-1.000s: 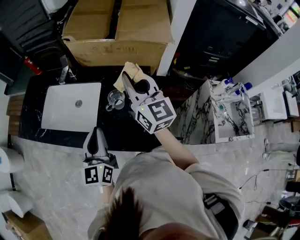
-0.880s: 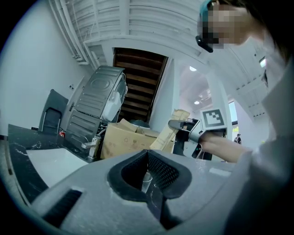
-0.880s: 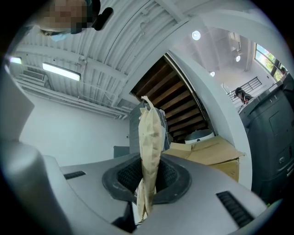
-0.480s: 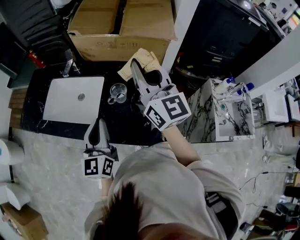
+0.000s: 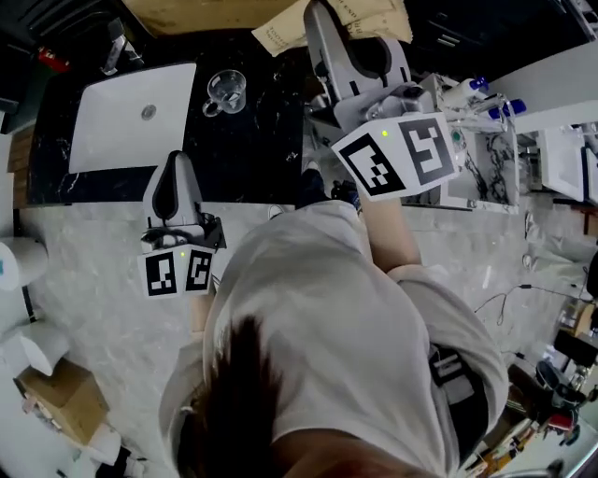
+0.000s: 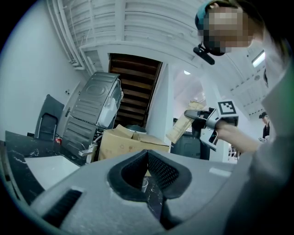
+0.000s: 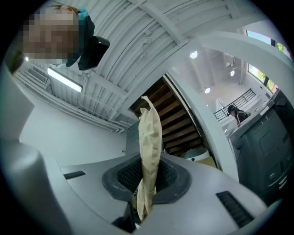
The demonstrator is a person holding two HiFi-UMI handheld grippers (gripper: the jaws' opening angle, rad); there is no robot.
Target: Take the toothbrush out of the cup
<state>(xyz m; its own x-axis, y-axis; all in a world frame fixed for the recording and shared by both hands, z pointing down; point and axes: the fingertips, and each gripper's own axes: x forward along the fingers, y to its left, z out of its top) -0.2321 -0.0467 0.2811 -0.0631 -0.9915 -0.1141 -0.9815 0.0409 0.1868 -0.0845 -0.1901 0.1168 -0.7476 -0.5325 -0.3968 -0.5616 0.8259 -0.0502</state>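
Note:
My right gripper (image 5: 316, 17) is shut on a beige paper-wrapped toothbrush (image 7: 149, 133), which stands up from between the jaws. In the head view the wrapper (image 5: 277, 35) shows at the top edge, raised well above the black counter and to the right of the clear glass cup (image 5: 225, 91). The cup stands empty beside the sink. My left gripper (image 5: 174, 161) hovers over the counter's front edge, shut with nothing in it. In the left gripper view, that gripper (image 6: 147, 155) points toward the cup (image 6: 144, 183), and the right gripper (image 6: 202, 117) with the wrapper (image 6: 183, 128) is high at the right.
A white sink (image 5: 121, 117) is set in the black counter (image 5: 248, 149), with a faucet (image 5: 114, 39) behind it. Cardboard boxes (image 6: 124, 142) stand beyond the counter. A marble shelf with bottles (image 5: 476, 89) lies at the right.
My right gripper has risen with the wrapped toothbrush, up and away from the cup toward the picture's top right. The left gripper has hardly moved.

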